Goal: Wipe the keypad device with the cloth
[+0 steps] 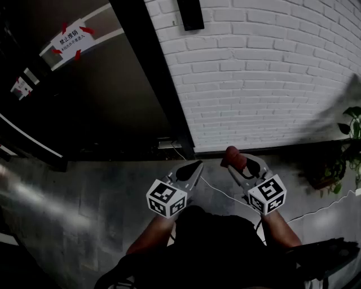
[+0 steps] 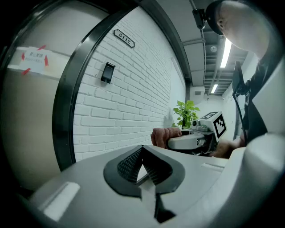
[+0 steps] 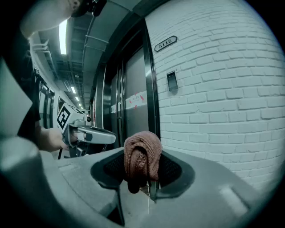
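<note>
The keypad device (image 2: 107, 72) is a small dark panel mounted high on the white brick wall, also visible in the right gripper view as the keypad device (image 3: 172, 80) and at the head view's top edge (image 1: 190, 14). My right gripper (image 1: 237, 160) is shut on a folded reddish-brown cloth (image 3: 141, 158), which bulges out of the jaw tips (image 1: 233, 156). My left gripper (image 1: 194, 167) is shut with nothing between its jaws. Both are held low in front of the wall, well below the keypad device.
A dark door frame (image 1: 152, 73) runs beside the brick wall (image 1: 254, 79), with a glass door bearing a taped notice (image 1: 71, 40) to its left. A potted plant (image 1: 344, 152) stands at the right. A white cable (image 1: 225, 195) lies on the grey floor.
</note>
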